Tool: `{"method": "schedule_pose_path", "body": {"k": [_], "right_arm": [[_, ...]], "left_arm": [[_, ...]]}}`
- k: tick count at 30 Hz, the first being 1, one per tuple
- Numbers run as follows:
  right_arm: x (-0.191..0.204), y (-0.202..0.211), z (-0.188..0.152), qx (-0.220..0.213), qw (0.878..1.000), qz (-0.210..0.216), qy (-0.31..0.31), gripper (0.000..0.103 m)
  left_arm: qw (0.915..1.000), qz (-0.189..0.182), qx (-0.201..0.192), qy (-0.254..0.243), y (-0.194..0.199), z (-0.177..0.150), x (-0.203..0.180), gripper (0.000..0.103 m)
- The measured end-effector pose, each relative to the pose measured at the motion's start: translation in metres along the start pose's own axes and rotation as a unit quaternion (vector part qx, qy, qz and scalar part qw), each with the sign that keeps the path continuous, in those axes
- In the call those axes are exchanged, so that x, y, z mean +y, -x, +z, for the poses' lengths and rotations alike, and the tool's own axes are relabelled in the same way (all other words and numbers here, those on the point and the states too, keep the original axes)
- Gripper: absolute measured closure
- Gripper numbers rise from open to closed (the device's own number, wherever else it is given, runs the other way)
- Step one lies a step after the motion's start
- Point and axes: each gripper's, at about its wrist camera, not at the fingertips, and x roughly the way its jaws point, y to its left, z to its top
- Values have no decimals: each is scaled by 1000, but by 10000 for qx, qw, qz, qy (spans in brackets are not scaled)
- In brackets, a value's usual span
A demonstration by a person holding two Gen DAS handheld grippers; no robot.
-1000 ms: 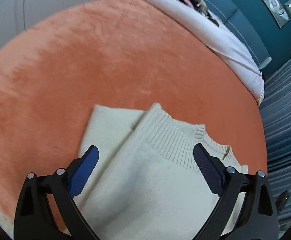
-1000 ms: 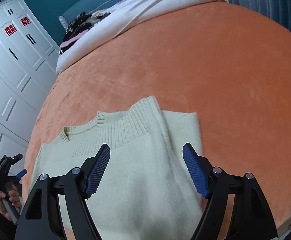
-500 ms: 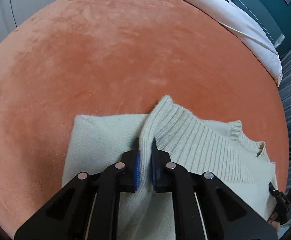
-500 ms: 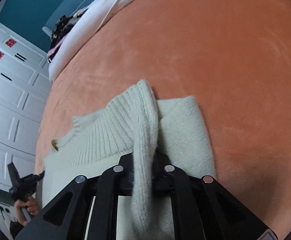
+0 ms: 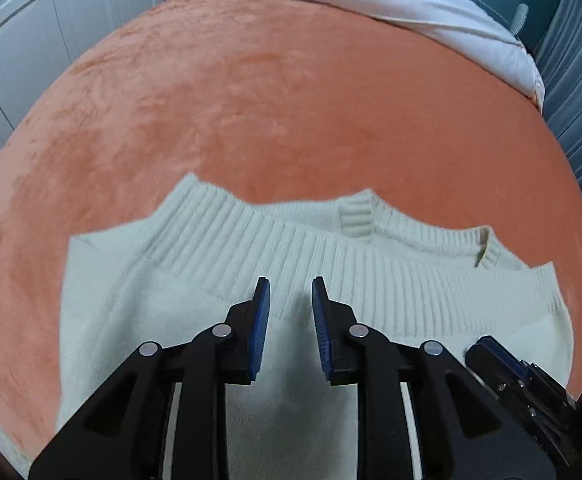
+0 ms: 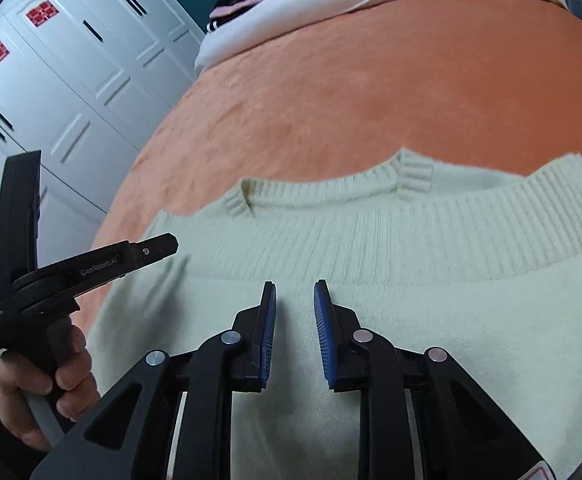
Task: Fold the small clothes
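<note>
While the cream sweater [image 5: 195, 320] lies folded flat on the orange bed [image 5: 291, 120], I see my left gripper [image 5: 290, 292] easing its jaws apart and my right gripper [image 6: 294, 296] parted too, both holding nothing.

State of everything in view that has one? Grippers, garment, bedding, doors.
left gripper: jaws opening, narrow gap, nothing between them, above the sweater.
right gripper: narrow gap, nothing gripped.
sweater: folded, ribbed hem lying just below the collar, flat on the blanket.
orange blanket: spread smooth.
white duvet: bunched at the far end.
wardrobe doors: shut.
</note>
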Motion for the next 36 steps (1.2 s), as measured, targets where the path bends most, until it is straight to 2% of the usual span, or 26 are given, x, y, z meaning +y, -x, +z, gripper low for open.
{"method": "schedule_pose_path", "body": {"k": [2, 5, 6, 7, 8, 10, 12, 14, 17, 18, 20, 23, 24, 26, 28, 29, 31, 32, 34, 36], "right_arm": [[-28, 12, 3, -215, 9988, -236, -379, 95], [-89, 52, -4, -600, 9862, -1269, -874, 93], [-112, 63, -12, -632, 9826, -1380, -1072, 100], [-130, 71, -14, -615, 9791, -1412, -1330, 103], [-141, 78, -16, -629, 9779, -1259, -1544, 103], [-138, 96, -20, -769, 9771, -1221, -1562, 103], [-121, 111, -22, -924, 9809, -1169, -1254, 90], [-114, 117, -30, -907, 9848, -1036, -1057, 90], [-136, 101, -36, -348, 9846, -1388, -1003, 92], [-142, 95, -37, -326, 9841, -1373, -1080, 100], [-139, 109, -35, -425, 9823, -1272, -1307, 101], [-119, 134, -31, -733, 9832, -1219, -1146, 89], [-112, 139, -31, -721, 9843, -1259, -1009, 89], [-107, 136, -36, -580, 9851, -1409, -800, 89], [-117, 120, -49, -117, 9842, -1608, -737, 86], [-124, 115, -58, 61, 9840, -1606, -773, 88], [-117, 120, -55, -34, 9819, -1706, -817, 89], [-107, 124, -51, -62, 9821, -1685, -841, 84], [-77, 133, -42, -325, 9884, -1288, -732, 84], [-38, 125, -35, -301, 9947, -894, -417, 84]], "left_arm": [[9999, 1, 56, 85, -5, -7, 9, 82], [9999, 39, 17, -119, -3, -12, 8, 80], [9999, 45, 12, -145, -3, -13, 8, 80], [9998, 72, 8, -178, -3, -14, 7, 80], [9997, 102, -1, -224, -3, -15, 5, 80], [9994, 172, -21, -293, -12, -14, 4, 80], [9993, 209, -34, -305, -10, -15, 2, 80], [9993, 220, -24, -304, -9, -15, 3, 80], [9992, 235, -29, -326, -8, -15, 2, 80], [9991, 241, -28, -338, -8, -16, 1, 80], [9991, 236, 7, -342, -5, -17, 2, 80], [9999, 35, 16, -97, 12, -20, 18, 79], [10000, -62, -52, 58, 21, -24, 27, 76], [9989, -192, -227, 368, 38, -33, 50, 57], [9961, -208, -393, 766, 52, -44, 79, 45], [9935, -256, -446, 1019, 57, -50, 97, 35], [9880, -212, -441, 1464, 61, -62, 127, 24], [9849, -208, -387, 1676, 59, -70, 142, 23], [9790, -283, -159, 2014, 52, -85, 165, 24], [9700, -662, -98, 2335, 49, -101, 179, 24]]}}
